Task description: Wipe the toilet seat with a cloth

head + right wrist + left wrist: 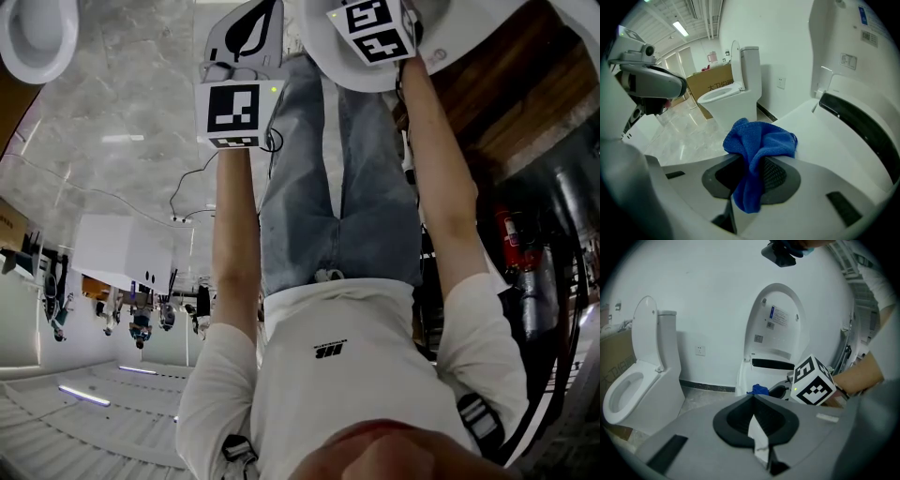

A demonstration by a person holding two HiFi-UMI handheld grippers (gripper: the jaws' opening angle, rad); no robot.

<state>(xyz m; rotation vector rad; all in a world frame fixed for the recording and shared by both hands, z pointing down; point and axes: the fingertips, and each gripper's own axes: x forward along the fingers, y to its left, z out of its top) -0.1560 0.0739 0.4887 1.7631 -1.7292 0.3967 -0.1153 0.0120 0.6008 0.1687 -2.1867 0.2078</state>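
Cloth point(761, 138), blue, is pinched between the jaws of the right gripper point(753, 158), which are closed onto it; its bunched top stands above the jaw tips and one end hangs down into the gap. In the right gripper view it sits at the near edge of the white seat point(820, 131), possibly touching it, though the contact line is hidden by the folds. The raised lid point(843, 42) stands behind the seat. Left of the seat and well apart from it stands a second toilet point(733, 91) with a box point(712, 84) beside it. In the left gripper view the left gripper point(753, 398) has its jaws pressed together with nothing between them. It points toward the seat from some way off, and the right gripper's marker cube point(813, 380) and the cloth show low in front of the lid. In the head view both arms reach out to the two marker cubes. The right one lies over the toilet's white rim and the left one is beside it, over the marble floor point(112, 141).
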